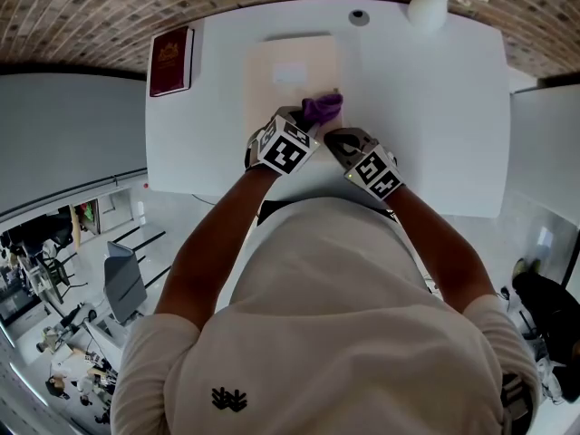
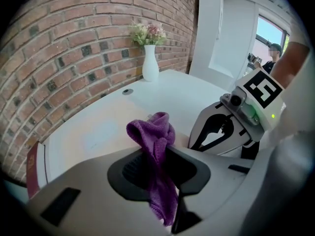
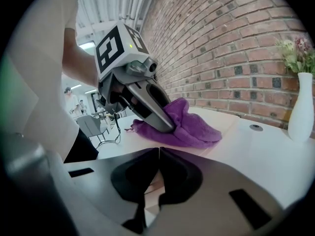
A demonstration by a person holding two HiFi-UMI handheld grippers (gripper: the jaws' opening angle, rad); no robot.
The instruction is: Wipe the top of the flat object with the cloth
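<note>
A flat cream board (image 1: 288, 72) lies in the middle of the white table (image 1: 435, 107). The purple cloth (image 1: 322, 108) rests on the board's near right part. My left gripper (image 1: 306, 125) is shut on it; in the left gripper view the cloth (image 2: 156, 146) is bunched up and clamped between the jaws of the left gripper (image 2: 162, 155). My right gripper (image 1: 337, 140) sits just right of it at the board's near edge. In the right gripper view the right gripper (image 3: 158, 154) is shut with nothing in it, facing the cloth (image 3: 189, 129) on the board (image 3: 217, 119).
A dark red book (image 1: 170, 60) lies at the table's far left. A white vase with flowers (image 1: 428, 7) and a small round fitting (image 1: 359, 16) stand at the far edge by the brick wall. A white panel (image 1: 544, 143) stands to the right.
</note>
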